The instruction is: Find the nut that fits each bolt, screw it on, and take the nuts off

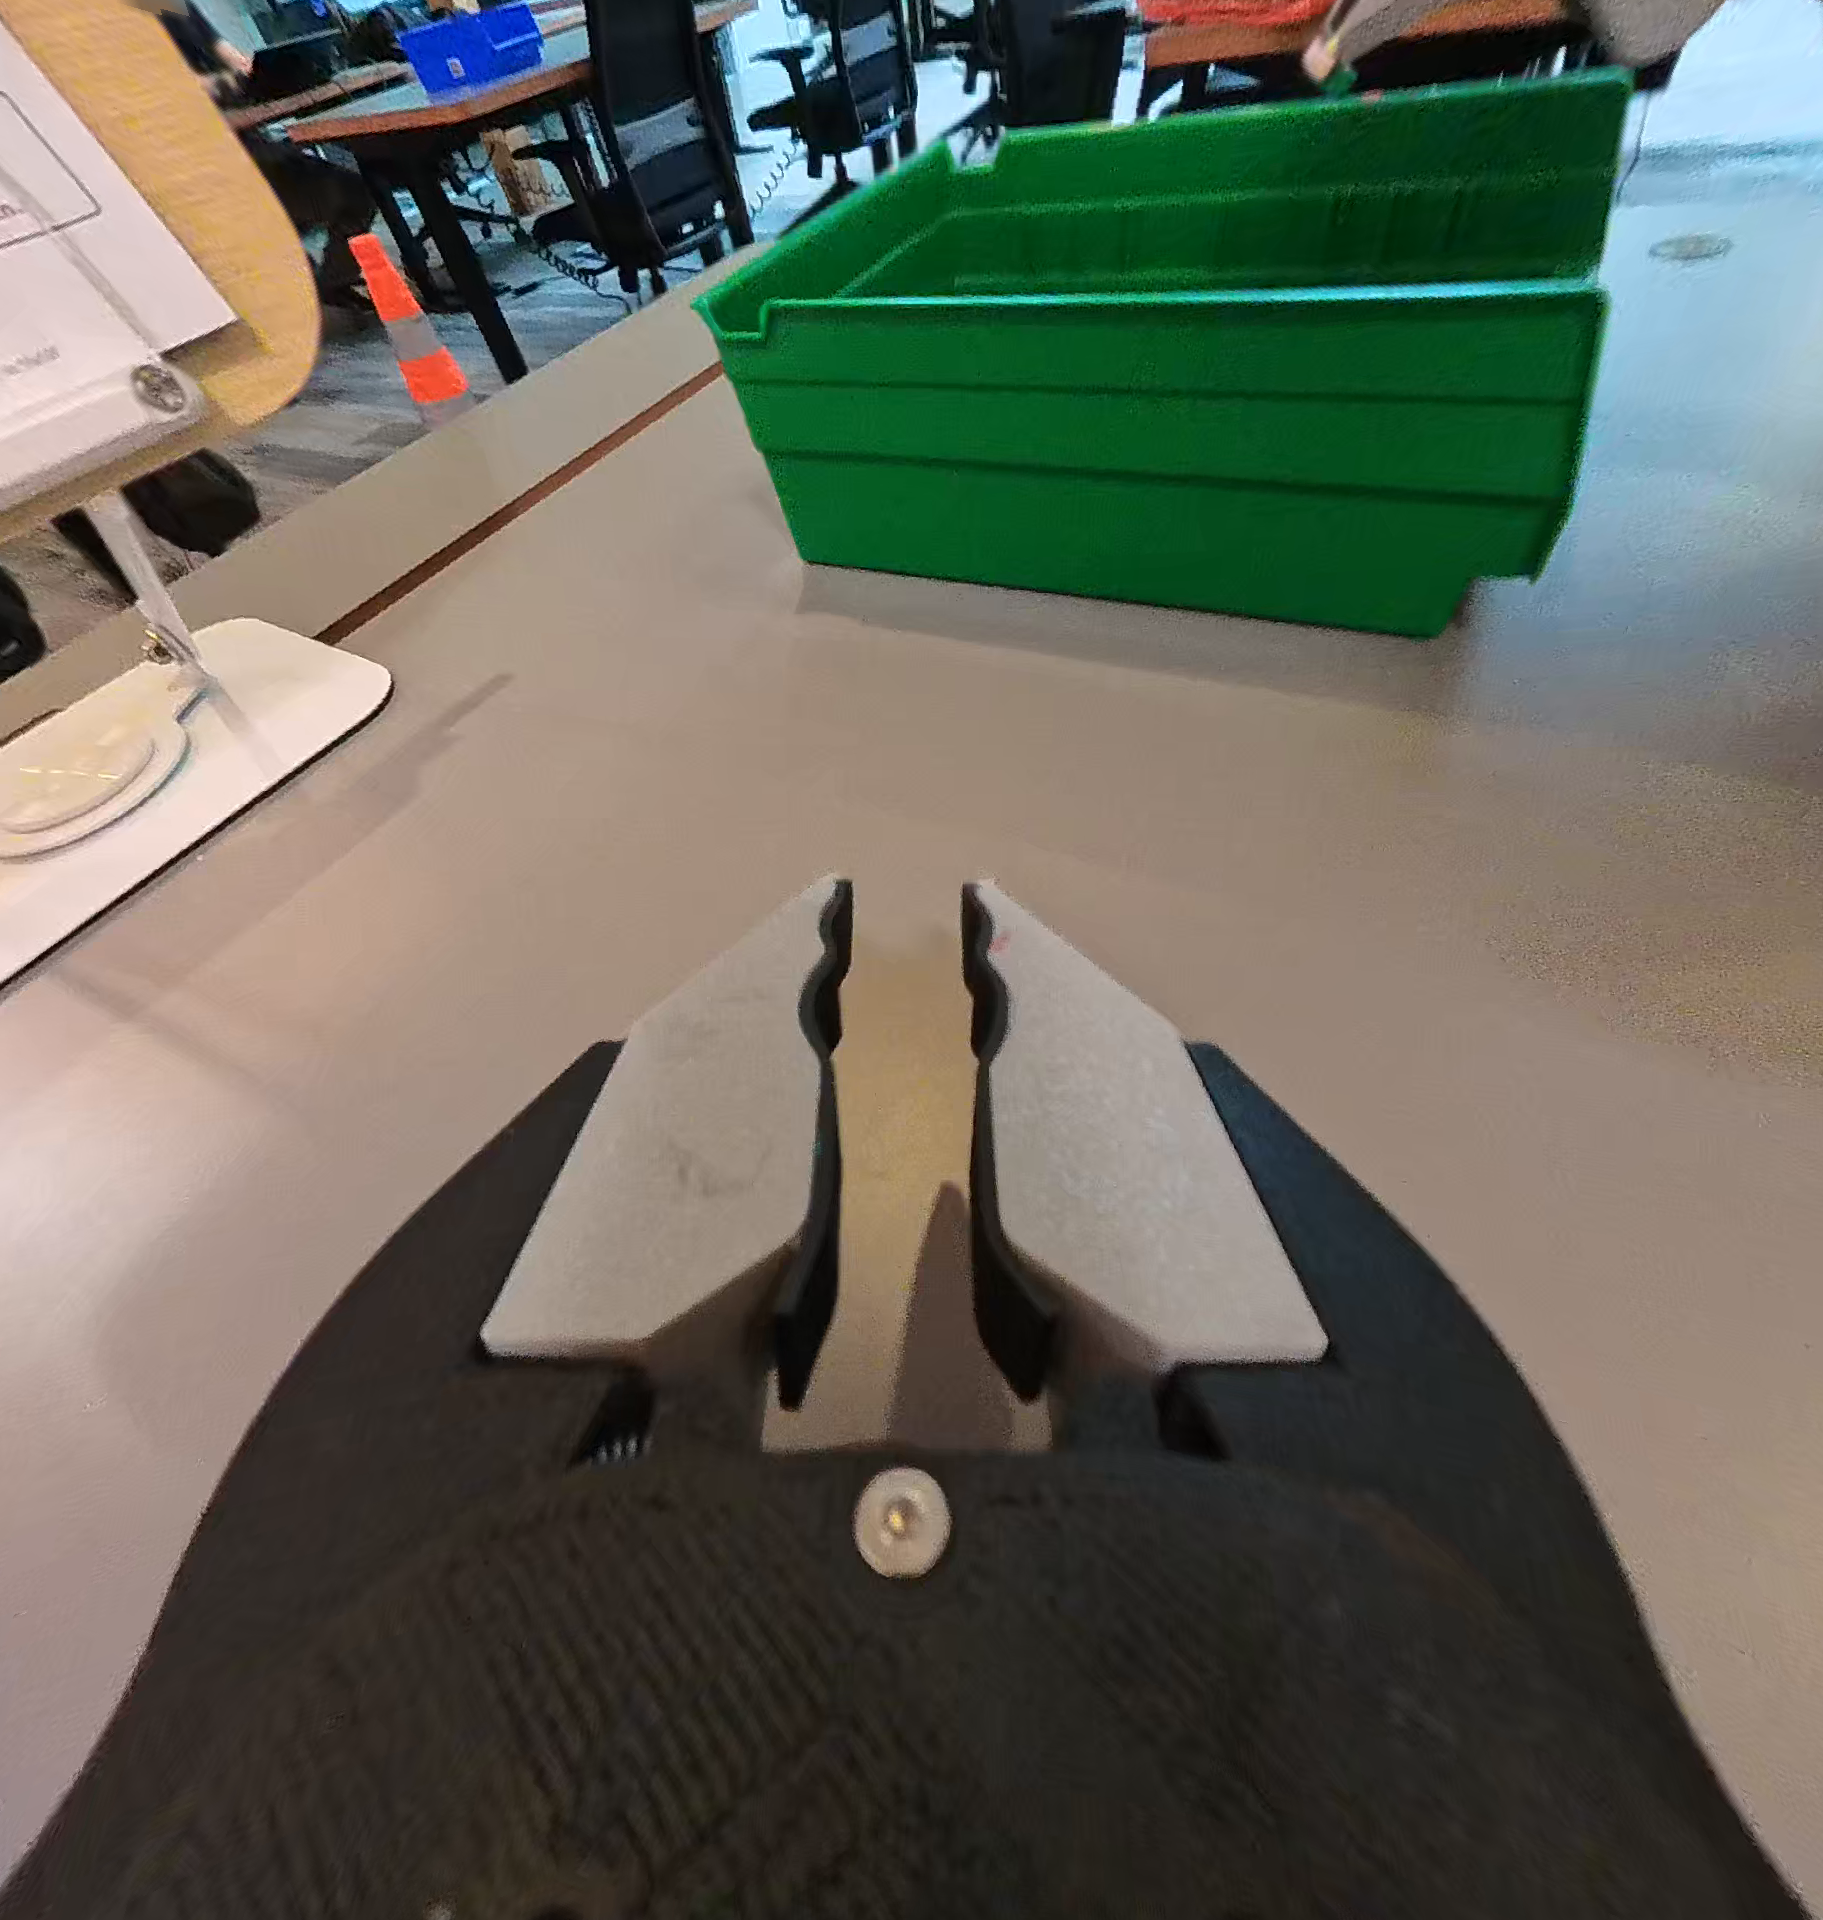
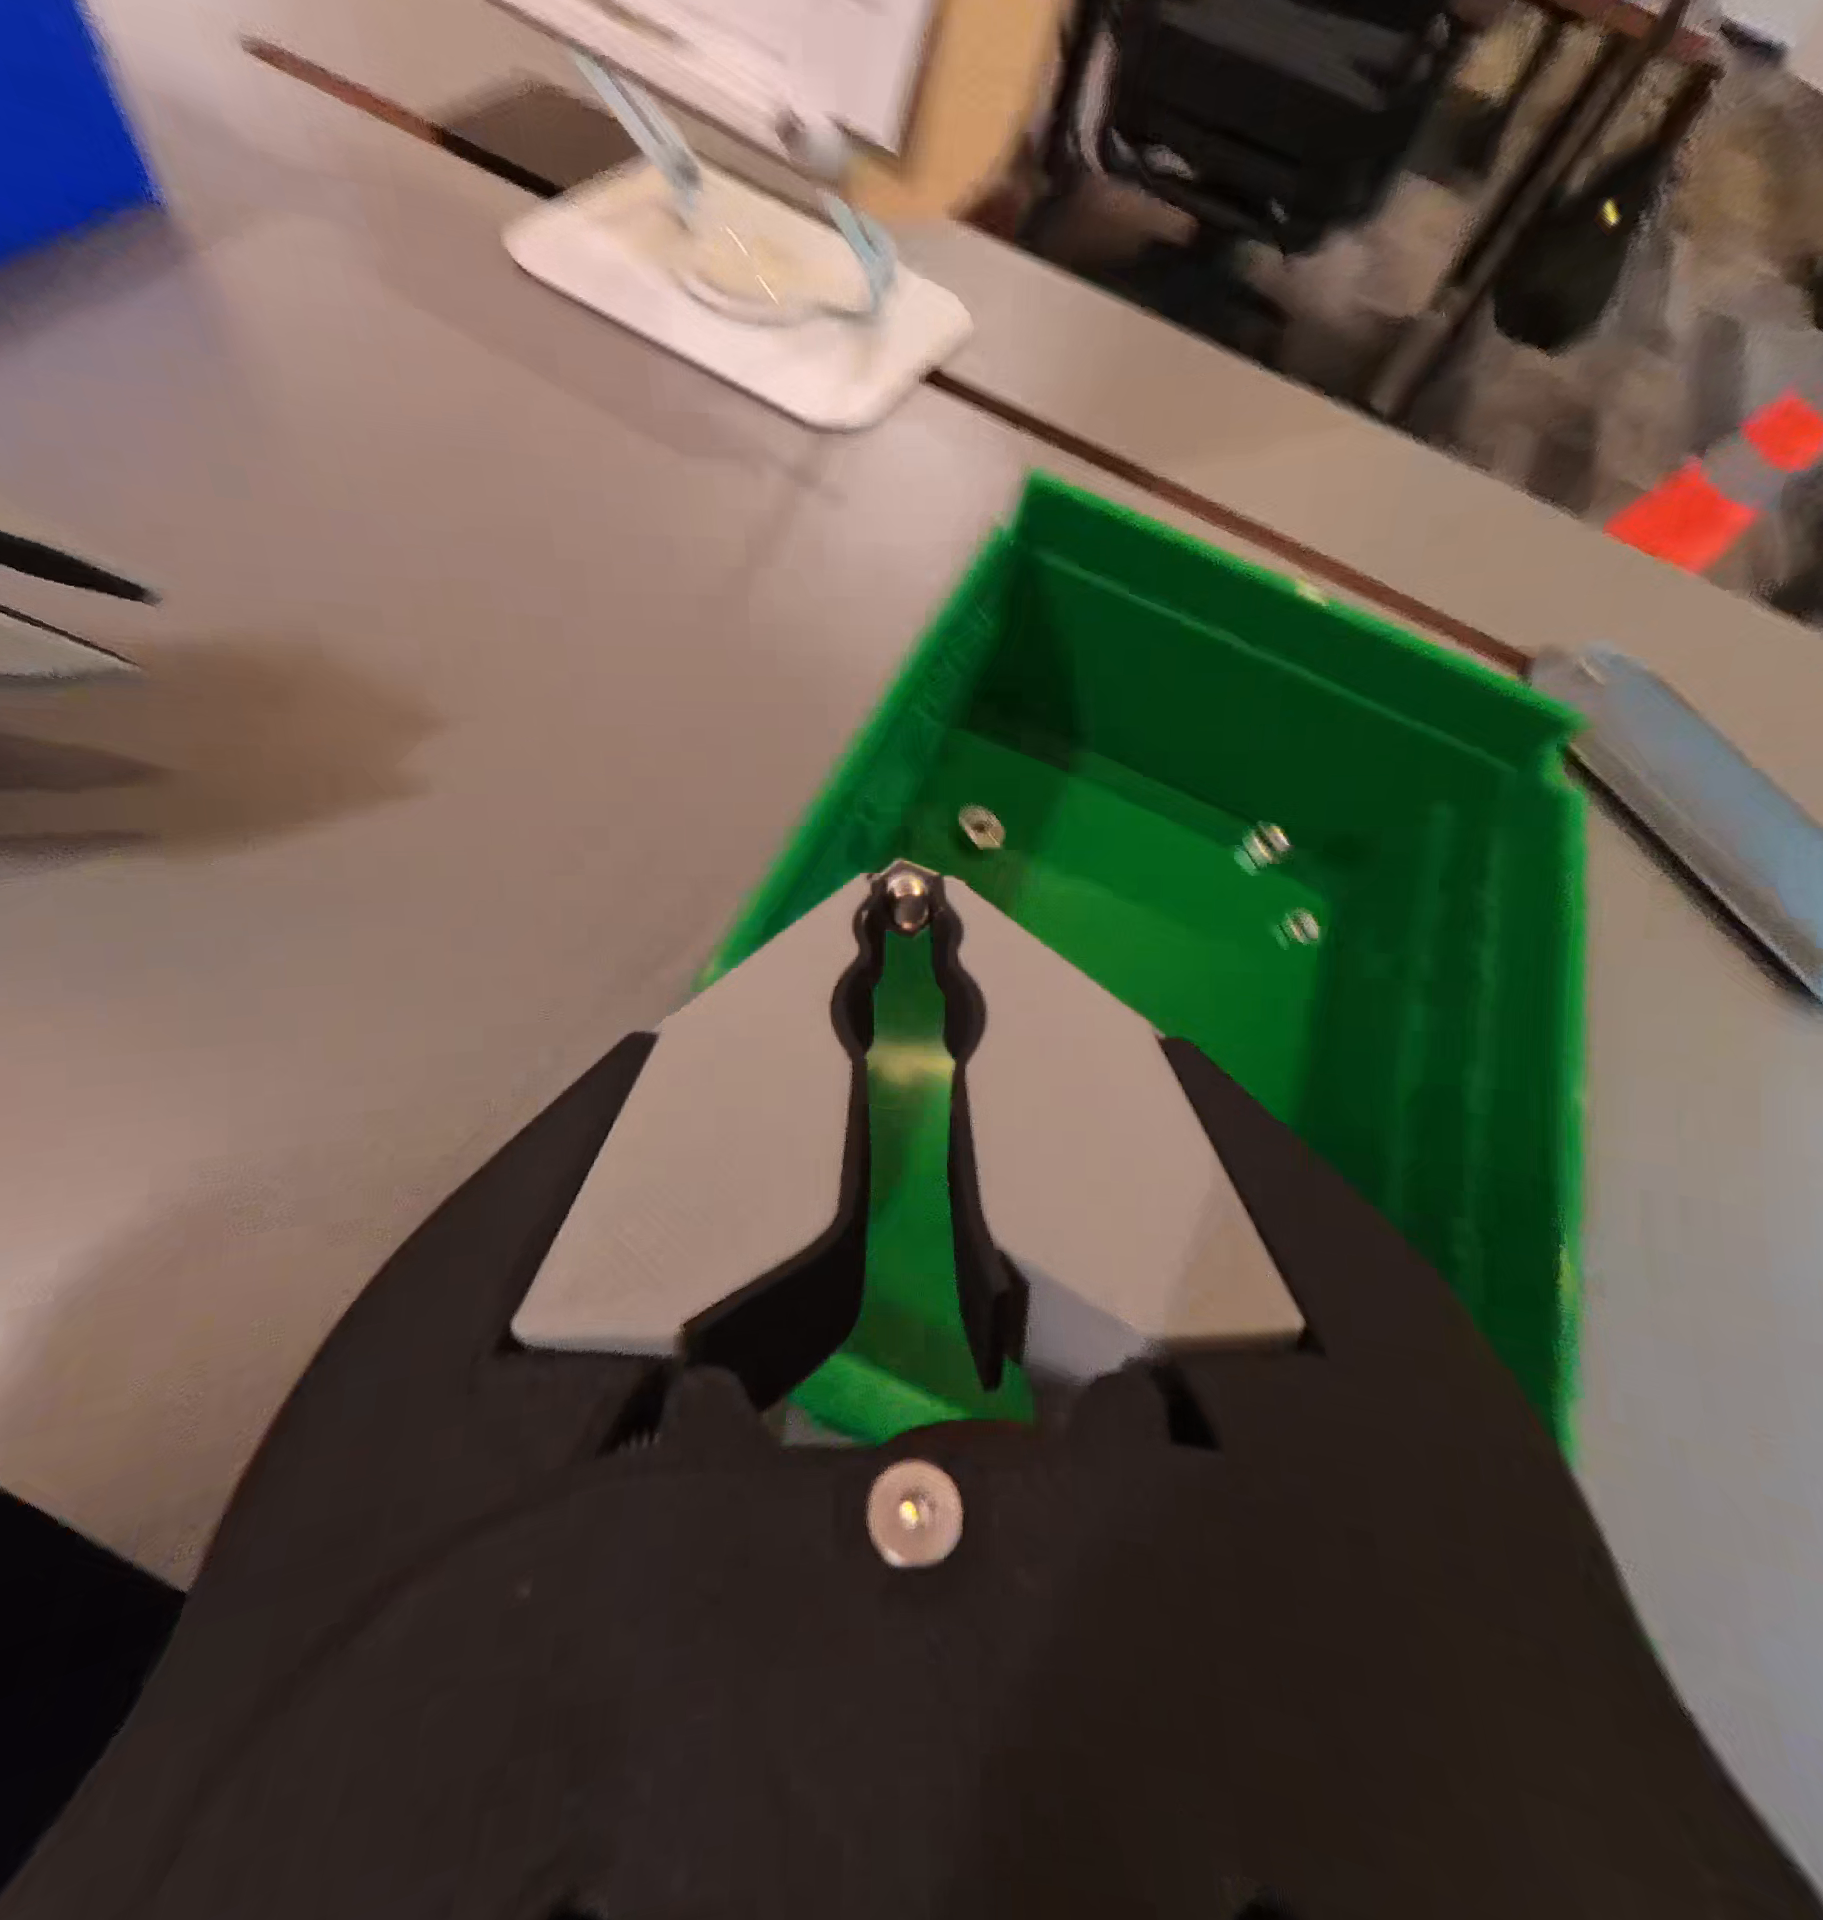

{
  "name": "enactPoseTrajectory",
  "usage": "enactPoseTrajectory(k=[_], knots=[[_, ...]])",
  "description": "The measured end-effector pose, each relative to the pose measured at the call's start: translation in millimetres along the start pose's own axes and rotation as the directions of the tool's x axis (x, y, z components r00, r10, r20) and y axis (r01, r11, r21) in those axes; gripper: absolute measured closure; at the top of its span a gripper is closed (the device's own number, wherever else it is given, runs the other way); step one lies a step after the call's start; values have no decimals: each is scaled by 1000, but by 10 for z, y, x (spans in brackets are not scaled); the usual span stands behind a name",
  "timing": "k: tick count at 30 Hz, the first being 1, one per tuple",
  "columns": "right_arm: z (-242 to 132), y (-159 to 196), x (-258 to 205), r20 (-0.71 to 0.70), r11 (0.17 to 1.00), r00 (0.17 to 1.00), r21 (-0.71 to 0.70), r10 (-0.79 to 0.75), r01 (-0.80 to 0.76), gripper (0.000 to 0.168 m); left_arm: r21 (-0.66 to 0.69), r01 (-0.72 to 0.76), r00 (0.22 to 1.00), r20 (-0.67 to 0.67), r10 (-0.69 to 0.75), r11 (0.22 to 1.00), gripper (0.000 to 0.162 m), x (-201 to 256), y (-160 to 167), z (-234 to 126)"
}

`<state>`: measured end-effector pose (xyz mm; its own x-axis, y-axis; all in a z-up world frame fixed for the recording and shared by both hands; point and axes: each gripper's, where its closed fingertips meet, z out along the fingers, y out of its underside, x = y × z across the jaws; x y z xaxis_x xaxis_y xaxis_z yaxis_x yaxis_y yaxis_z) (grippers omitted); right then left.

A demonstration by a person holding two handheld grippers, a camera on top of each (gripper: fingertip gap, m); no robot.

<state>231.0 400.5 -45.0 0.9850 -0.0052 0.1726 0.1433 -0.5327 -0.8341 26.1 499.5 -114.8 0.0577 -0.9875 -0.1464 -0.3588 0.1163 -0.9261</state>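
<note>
The right gripper (image 2: 908, 902) hangs over the near corner of the green bin (image 2: 1447, 1039), its fingertips pinched on a small silver bolt (image 2: 905, 900). Inside the bin, three loose nuts (image 2: 1268, 844) lie on the floor beyond that bolt. The left gripper (image 1: 907, 906) hovers low over the grey table (image 1: 1302, 883), well short of the bin, with its jaws narrowly parted and holding nothing.

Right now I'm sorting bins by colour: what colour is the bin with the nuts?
Green bin; clearest in the left wrist view.
</note>
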Motion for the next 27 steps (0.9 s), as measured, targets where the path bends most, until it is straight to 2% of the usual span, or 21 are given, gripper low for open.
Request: enactPoseTrajectory(k=[5,9,12,15,18,20,22,24,27], knots=[[202,713,99,69,970,997,-243,15,3,163,-74,-72,997,3,72,995,145,56,144,106],[309,900,33,100,939,994,-339,-32,64,159,-68,-47,999,1,48,997,145,30,146,96],[259,709,39,74,947,996,-313,-54,74,155,-47,-30,1000,7,30,998,145,-8,105,54],[87,199,-177,83,982,992,-156,-92,104,150,-39,-27,1000,8,28,999,145,-13,83,42],[-90,-430,-837,257,988,957,109,-133,108,151,-50,-32,999,9,33,998,145,-15,105,53],[-86,-698,-1322,380,972,909,219,-168,88,150,-56,-33,999,14,34,998,145,-30,122,56],[96,-817,-1720,444,960,872,267,-205,89,147,-59,-28,999,24,30,998,145,-62,137,54],[432,-835,-1977,443,953,868,286,-225,101,143,-64,-18,999,29,20,998,145,-92,159,52],[1004,-741,-2122,395,952,889,282,-230,121,141,-62,-6,999,36,8,998,145,-123,173,41]])
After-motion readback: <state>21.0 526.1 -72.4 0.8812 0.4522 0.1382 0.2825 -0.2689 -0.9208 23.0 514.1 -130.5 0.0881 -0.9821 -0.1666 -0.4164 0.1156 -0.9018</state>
